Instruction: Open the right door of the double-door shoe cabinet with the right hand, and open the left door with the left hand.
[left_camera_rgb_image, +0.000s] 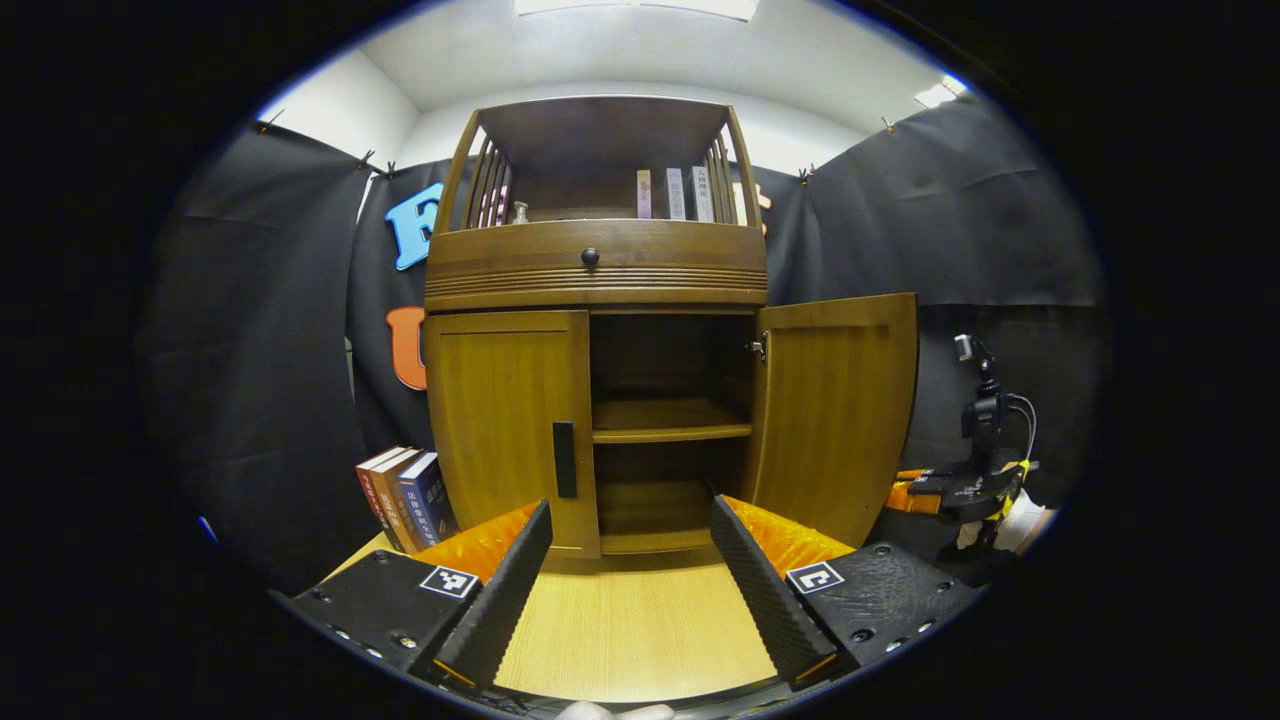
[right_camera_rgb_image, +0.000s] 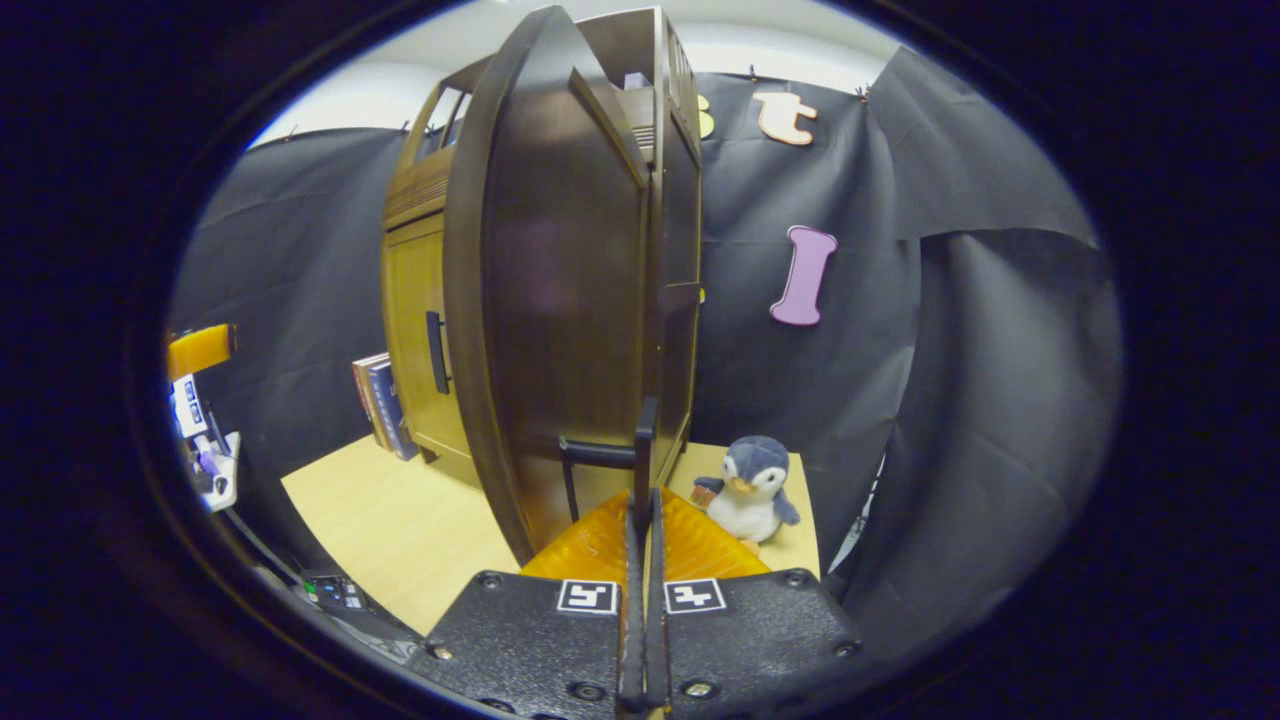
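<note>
Wooden and stiff, the shoe cabinet (left_camera_rgb_image: 600, 330) stands on the pale counter (left_camera_rgb_image: 640, 620) against the far cloth wall, its right door (left_camera_rgb_image: 835, 410) swung wide and its left door (left_camera_rgb_image: 510, 420) shut flush. In the left gripper view, the left tongs (left_camera_rgb_image: 630, 575) gape open, fingers well apart, pointed at the cabinet's foot and touching nothing. The left door's dark vertical handle (left_camera_rgb_image: 564, 459) sits on its inner edge, beside the open bay with its bare shelf (left_camera_rgb_image: 670, 418). In the right gripper view, the right tongs (right_camera_rgb_image: 641, 540) are pinched closed right at the open door's handle bar (right_camera_rgb_image: 597, 452), though whether both fingers press on it cannot be told.

Rigid panels on hinges should swing in a fixed arc and need a steady pull, not force; the slim handle is the place to take hold, since the flat face looks smooth and offers no purchase. The cabinet looks heavy enough to stay put. Books (left_camera_rgb_image: 405, 495) lean at its left; a plush penguin (right_camera_rgb_image: 750, 488) sits at its right.
</note>
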